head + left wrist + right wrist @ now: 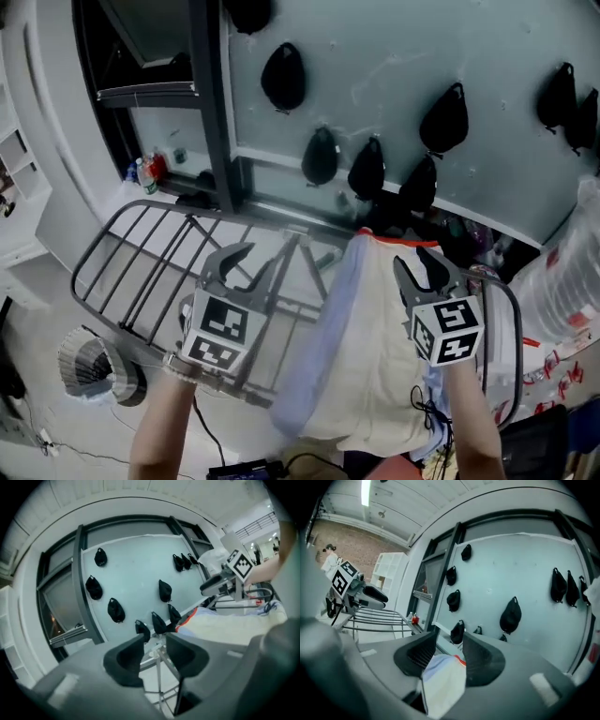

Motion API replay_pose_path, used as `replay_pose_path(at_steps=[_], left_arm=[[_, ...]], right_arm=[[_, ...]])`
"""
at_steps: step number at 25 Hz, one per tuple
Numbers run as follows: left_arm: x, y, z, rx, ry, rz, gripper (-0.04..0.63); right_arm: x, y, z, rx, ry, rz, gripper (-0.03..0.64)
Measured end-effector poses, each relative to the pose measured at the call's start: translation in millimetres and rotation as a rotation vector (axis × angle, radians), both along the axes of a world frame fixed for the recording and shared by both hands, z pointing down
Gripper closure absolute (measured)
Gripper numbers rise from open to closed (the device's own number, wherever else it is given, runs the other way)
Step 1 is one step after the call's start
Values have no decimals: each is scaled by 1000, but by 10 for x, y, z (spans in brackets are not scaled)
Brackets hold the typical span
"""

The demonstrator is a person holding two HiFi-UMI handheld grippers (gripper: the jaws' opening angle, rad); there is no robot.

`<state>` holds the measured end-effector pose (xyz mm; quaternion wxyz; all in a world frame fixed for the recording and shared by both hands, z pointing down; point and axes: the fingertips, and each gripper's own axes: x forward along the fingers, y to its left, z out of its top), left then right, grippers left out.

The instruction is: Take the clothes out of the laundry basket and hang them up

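Over the rack (141, 253), you hold both grippers side by side, each tipped only a little downward and aimed at the pale panel (422, 56) ahead.

Your left gripper (239, 267) sits above the bare bars of the rack's left half. Its jaws stand well apart with nothing in them. Through the gap you see only the rack's thin rods below and the panel beyond.

Your right gripper (424, 272) is above the garment (375, 356). Its jaws are spread as wide as they go. In the right gripper view the cloth shows in the gap and below the pads, but neither pad presses on it, so nothing is gripped.

The garment is cream, with a light blue side and an orange trim at its far edge. It lies draped over the right half of the rack, and its near end hangs down toward you. The orange edge lies close under the panel. The bars to its left carry nothing.

Black pouches (283, 77) hang in scattered spots across the panel. A few small bottles (145, 171) stand on the ledge beyond the rack's far left corner.
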<state>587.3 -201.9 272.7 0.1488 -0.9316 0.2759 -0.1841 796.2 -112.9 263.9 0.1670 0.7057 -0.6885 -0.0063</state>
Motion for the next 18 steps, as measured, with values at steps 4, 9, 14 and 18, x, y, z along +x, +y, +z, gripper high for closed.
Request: replay_pose_path(at_steps=[4,9,14,18], left_arm=[[-809,280,-130,37,26,-64,473],[-1944,583,-172,42,57,-188,476],[-3063,892,-138,47,52,-311,477],[-4023,1214,-68,46,52,-422,479]], right_arm=[[-918,14,-237,59,10,-108,451],[-2198,-39,-403,105,2,-279,451],[-3405,53,-493,145,2,-437,451],[-4412,205,-500,167,0,-566,451]])
